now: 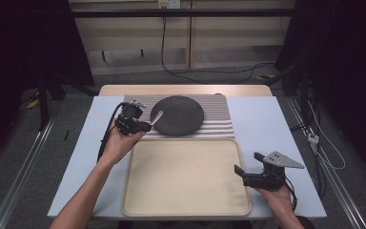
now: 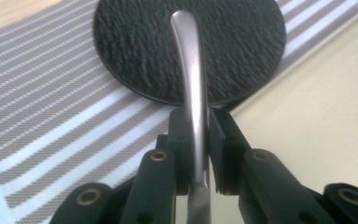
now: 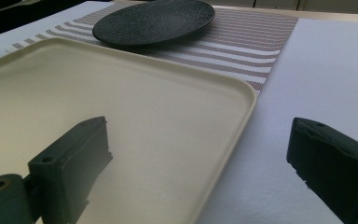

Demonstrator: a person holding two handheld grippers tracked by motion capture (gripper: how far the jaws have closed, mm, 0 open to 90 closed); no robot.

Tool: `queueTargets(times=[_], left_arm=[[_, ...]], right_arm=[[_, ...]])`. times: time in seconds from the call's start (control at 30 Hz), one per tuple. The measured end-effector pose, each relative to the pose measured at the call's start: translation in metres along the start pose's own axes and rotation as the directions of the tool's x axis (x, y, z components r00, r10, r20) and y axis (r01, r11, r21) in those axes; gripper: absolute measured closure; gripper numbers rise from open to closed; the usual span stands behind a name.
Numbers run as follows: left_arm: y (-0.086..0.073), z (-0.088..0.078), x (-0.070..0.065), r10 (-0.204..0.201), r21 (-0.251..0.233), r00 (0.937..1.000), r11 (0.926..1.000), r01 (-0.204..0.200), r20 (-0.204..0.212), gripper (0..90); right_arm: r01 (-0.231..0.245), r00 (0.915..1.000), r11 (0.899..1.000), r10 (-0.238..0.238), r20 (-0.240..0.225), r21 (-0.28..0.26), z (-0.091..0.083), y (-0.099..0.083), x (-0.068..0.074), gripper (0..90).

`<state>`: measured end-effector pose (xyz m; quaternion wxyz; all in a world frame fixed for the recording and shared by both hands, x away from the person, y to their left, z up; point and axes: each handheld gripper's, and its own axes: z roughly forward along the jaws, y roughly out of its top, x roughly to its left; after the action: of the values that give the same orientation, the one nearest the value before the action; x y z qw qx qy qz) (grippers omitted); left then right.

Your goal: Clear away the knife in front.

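Gripping a metal utensil (image 2: pixel 192 93) by its handle, the left tool (image 1: pixel 145 126) holds it in the air over the dark plate's (image 1: pixel 177 115) near-left edge on the striped mat (image 1: pixel 219 119). Judging by this, pickup is done and placement remains. The right tool (image 1: pixel 249 166) rests spread apart with nothing between its jaws beside the cream tray (image 1: pixel 186 176).

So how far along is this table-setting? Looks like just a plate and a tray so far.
Done: the dark plate lies on the striped mat. In hand: the left gripper clamps a metal utensil handle at the plate's edge. Left: setting it down; the tray is bare and the right gripper waits open.
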<state>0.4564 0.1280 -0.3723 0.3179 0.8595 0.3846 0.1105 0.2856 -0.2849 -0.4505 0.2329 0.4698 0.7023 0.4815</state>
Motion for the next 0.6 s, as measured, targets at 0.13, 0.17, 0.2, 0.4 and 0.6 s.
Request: queueTargets(times=[0.13, 0.17, 0.2, 0.4, 0.6], left_arm=[[-0.007, -0.002, -0.009, -0.006, 0.002, 1.0000, 1.0000, 0.006, -0.002, 79.9], [-0.009, -0.004, -0.011, -0.003, 0.003, 1.0000, 1.0000, 0.003, -0.001, 79.8], [-0.011, -0.005, -0.013, 0.005, 0.011, 1.0000, 0.9999, -0.005, 0.001, 79.9], [-0.022, -0.006, -0.027, 0.014, 0.038, 0.9999, 0.9992, -0.014, 0.010, 79.9], [-0.031, -0.002, -0.042, 0.026, 0.067, 0.9996, 0.9974, -0.026, 0.013, 79.8]], right_arm=[[0.008, 0.9999, 1.000, -0.008, -0.013, -0.004, 0.001, 0.001, 0.001, 6.0], [0.016, 0.9998, 1.000, -0.016, -0.015, -0.005, 0.002, 0.001, 0.001, 6.0], [0.018, 0.9997, 1.000, -0.018, -0.018, -0.003, 0.002, 0.001, 0.001, 6.0], [0.020, 0.9995, 1.000, -0.020, -0.022, -0.006, 0.000, 0.001, 0.001, 6.1], [0.023, 0.9995, 1.000, -0.023, -0.020, -0.007, -0.001, 0.001, 0.002, 6.2]])
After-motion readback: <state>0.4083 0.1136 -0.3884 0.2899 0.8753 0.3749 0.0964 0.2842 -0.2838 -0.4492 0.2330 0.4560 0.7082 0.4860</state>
